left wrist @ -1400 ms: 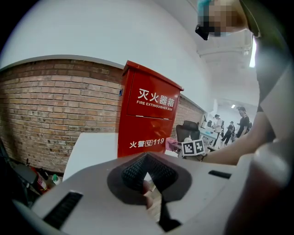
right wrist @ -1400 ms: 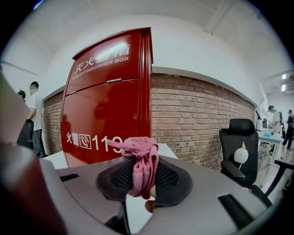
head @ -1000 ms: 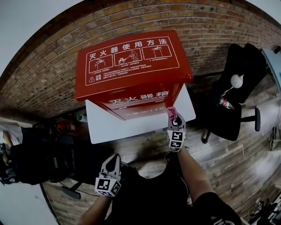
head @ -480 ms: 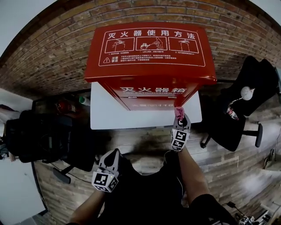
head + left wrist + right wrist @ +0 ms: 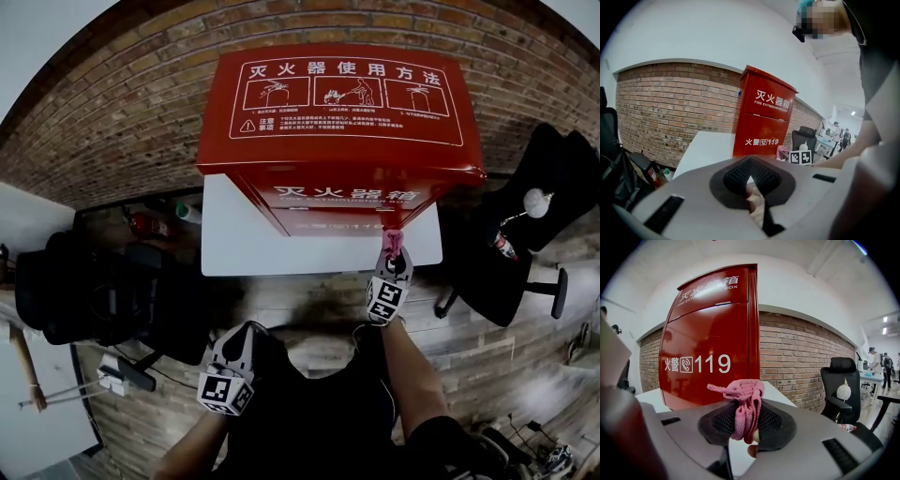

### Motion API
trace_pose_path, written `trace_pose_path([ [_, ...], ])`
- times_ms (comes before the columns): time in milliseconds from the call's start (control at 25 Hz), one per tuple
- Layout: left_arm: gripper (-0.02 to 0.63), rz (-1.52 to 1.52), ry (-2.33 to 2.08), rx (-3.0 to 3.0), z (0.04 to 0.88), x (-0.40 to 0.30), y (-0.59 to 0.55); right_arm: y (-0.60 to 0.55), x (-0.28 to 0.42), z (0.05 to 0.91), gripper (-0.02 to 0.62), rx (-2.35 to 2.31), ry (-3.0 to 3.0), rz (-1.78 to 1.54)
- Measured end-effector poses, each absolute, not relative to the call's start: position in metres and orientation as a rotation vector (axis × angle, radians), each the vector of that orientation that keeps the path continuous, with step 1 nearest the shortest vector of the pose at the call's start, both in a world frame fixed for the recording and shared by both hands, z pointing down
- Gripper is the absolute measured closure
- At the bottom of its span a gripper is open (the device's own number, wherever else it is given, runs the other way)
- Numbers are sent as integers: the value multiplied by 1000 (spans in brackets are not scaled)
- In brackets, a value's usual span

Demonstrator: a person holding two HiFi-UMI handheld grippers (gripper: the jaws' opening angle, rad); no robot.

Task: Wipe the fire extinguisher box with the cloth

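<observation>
— What's different now?
— The fire extinguisher box [image 5: 342, 122] faces the head view squarely instead of skewed, further right; the right gripper [image 5: 392, 253] and its cloth [image 5: 392, 240] sit further right too.

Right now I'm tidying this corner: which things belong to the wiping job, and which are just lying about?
Job: red fire extinguisher box; pink cloth, pinched in the right tool.
Lying about: black office chair; green-capped bottle on the floor; left tool, shut and empty.
</observation>
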State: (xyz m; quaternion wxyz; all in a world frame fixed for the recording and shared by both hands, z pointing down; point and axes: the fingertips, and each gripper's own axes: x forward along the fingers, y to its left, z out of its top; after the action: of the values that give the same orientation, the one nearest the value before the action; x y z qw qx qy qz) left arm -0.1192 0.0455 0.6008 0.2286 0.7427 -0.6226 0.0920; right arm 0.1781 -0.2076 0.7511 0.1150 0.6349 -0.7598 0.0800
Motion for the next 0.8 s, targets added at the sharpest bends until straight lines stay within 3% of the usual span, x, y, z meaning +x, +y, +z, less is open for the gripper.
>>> trace_pose_path([
  [800, 583, 228, -1741, 2006, 608, -134, 59, -202, 142, 752, 495, 1821, -2240, 213],
])
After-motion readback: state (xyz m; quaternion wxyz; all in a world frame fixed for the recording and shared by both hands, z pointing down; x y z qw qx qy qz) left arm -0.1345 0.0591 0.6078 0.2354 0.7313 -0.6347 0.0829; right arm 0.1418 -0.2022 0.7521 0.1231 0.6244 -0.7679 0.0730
